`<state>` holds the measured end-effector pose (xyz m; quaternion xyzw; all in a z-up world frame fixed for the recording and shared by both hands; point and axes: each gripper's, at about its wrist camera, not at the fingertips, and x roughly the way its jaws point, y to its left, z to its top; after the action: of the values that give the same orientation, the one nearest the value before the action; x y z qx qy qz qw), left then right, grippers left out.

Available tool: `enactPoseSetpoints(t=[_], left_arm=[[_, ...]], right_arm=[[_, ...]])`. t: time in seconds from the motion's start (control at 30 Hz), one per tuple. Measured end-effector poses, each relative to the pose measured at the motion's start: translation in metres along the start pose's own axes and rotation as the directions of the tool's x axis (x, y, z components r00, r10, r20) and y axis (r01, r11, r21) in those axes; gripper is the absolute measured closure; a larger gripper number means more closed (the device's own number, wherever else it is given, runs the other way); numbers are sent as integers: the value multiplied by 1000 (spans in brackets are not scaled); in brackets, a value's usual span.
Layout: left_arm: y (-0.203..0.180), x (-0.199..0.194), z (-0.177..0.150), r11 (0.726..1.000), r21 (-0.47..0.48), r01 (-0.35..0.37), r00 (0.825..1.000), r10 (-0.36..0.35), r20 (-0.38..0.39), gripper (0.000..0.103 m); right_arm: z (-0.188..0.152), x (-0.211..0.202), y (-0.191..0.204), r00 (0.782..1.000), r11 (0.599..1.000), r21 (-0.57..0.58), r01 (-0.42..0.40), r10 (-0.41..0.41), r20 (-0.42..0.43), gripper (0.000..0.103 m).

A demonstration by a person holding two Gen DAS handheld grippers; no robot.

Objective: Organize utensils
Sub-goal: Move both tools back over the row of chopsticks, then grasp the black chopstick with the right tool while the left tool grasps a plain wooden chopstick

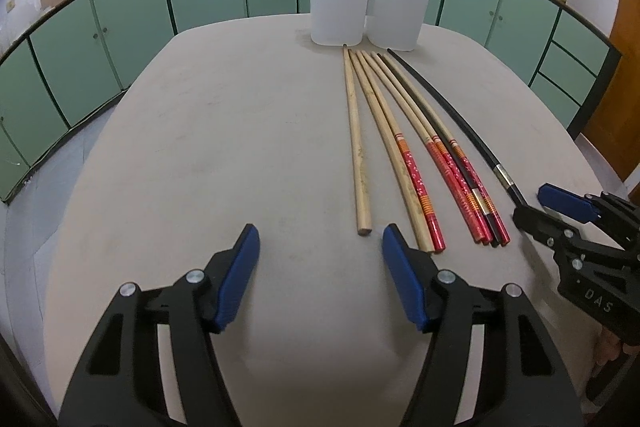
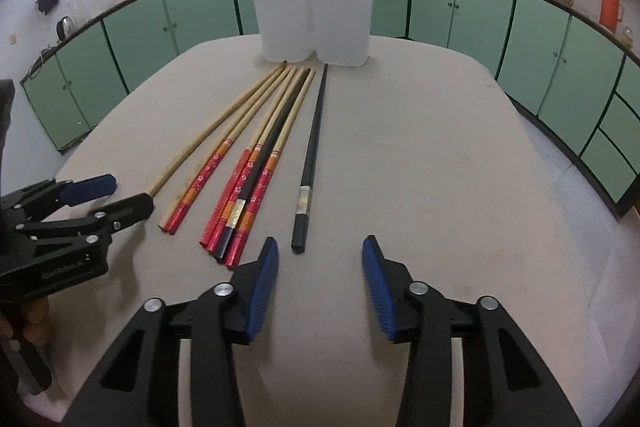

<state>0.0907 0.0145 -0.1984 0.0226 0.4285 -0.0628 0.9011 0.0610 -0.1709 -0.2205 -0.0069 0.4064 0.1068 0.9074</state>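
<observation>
While chopsticks [image 2: 256,163] lie ahead, left gripper [image 1: 320,239] and right gripper [image 2: 320,251] fingers stand apart, grasping nothing.

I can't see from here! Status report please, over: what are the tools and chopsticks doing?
Left tool open, empty. Right tool open, empty, nearest the lone black chopstick. Other chopsticks lie fanned on the table before the white holder. Nothing in the way.

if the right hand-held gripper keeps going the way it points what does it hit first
Probably bare table: the right hand-held gripper points down at it, with the lone black chopstick just left of that line.
</observation>
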Motion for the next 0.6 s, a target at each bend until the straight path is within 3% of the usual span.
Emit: enactPoseSetpoints(t=[0.2,0.4,0.6], left_arm=[[-4,1,1,1000,1,14,1000,-14,8,49],[-11,3,2,999,13,46,999,-46,18,66],[-16,2,3,998,26,54,998,-55,24,92]], right_arm=[[-1,1,2,1000,1000,10,-4,4,12,74],[0,2,-1,1000,1000,26,-10,10,19,80],[1,3,-4,1000,999,41,-12,11,19,85]])
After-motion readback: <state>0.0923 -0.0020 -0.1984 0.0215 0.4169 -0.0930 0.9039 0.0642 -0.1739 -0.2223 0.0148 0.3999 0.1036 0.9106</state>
